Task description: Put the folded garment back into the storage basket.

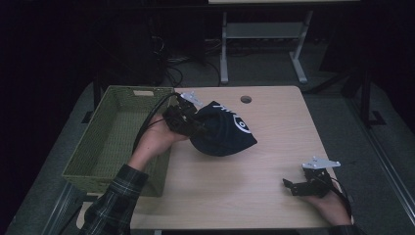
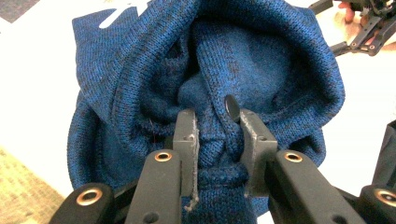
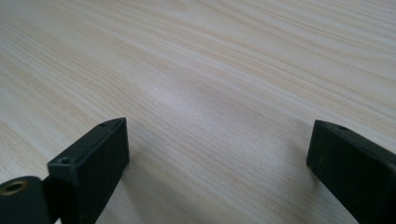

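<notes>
At the counter's (image 1: 274,161) left-centre, your left gripper (image 1: 188,122) is clamped on a bunched fold of the dark blue knit hat (image 1: 222,129); in the left gripper view its 2 jaws pinch the gathered knit of the hat (image 2: 210,93) between them. The hat hangs from that gripper, its bulk extending toward the counter's middle, apparently touching the wood. The woven green basket (image 1: 115,139) lies just beside your left hand (image 1: 156,139), on the side opposite the hat, so any transfer would likely carry it leftward. Your right gripper (image 1: 301,186) rests near the right front corner, jaws spread wide and holding nothing, well apart from the hat.
</notes>
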The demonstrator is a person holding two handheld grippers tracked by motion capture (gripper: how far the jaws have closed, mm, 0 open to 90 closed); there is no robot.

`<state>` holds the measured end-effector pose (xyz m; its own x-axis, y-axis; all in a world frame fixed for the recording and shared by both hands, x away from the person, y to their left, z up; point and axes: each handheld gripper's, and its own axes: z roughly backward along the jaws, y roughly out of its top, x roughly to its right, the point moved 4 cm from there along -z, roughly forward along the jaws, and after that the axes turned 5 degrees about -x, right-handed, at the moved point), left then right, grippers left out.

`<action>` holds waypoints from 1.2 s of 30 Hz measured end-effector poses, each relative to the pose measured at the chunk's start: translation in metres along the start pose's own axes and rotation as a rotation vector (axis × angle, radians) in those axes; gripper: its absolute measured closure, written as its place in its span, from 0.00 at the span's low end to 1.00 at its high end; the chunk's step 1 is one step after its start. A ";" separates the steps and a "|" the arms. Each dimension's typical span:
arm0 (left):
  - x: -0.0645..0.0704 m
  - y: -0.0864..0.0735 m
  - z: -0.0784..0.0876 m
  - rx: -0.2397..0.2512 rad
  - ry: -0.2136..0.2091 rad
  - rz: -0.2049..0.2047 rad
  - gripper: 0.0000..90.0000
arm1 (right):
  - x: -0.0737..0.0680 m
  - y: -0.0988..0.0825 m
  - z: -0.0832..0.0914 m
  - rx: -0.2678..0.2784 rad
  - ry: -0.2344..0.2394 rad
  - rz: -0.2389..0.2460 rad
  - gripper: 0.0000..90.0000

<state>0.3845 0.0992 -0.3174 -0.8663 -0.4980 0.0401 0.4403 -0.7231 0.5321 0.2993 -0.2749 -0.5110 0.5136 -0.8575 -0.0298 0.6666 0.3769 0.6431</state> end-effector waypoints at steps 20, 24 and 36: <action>-0.038 -0.031 0.058 0.050 0.116 0.109 0.79 | 0.000 0.000 0.000 -0.002 0.002 0.004 0.05; -0.045 -0.038 0.066 0.055 0.138 0.129 0.79 | 0.000 0.000 0.000 -0.001 0.004 0.007 0.05; -0.071 -0.075 0.095 0.080 0.217 0.221 0.78 | -0.001 0.000 0.000 -0.001 0.006 0.008 0.06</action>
<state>0.3908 0.2339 -0.2797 -0.6771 -0.7358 -0.0145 0.5852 -0.5503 0.5956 0.2991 -0.2744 -0.5110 0.5224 -0.8522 -0.0296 0.6631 0.3841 0.6424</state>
